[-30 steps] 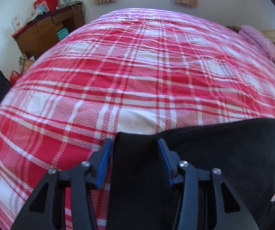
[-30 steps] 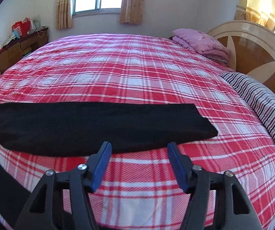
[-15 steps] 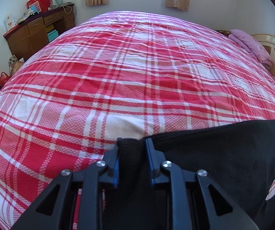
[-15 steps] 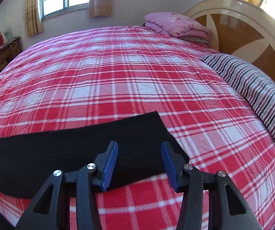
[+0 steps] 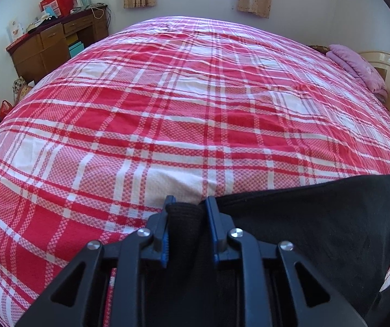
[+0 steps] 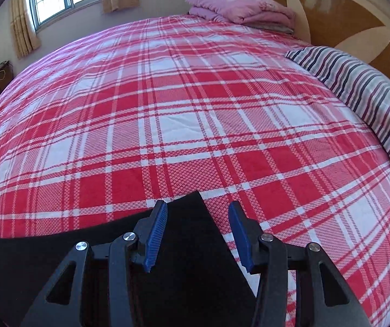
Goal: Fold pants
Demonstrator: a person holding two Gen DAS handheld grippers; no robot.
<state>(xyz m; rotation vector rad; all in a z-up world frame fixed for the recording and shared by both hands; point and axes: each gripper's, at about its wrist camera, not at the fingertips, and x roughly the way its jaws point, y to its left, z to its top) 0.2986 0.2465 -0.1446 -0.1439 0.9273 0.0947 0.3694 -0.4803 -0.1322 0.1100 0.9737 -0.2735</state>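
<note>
On plaid bed, left fingers [image 5: 187,227] clamp pants [image 5: 317,218] end; right fingers [image 6: 197,234] spread astride other end

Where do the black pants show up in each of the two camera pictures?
Left wrist: the pants fill the lower right, one end bunched between the fingers of the left gripper.
Right wrist: the pants run along the bottom left, their other end between the open right gripper.
Shared landmark: the pink pillow by the headboard.
</note>
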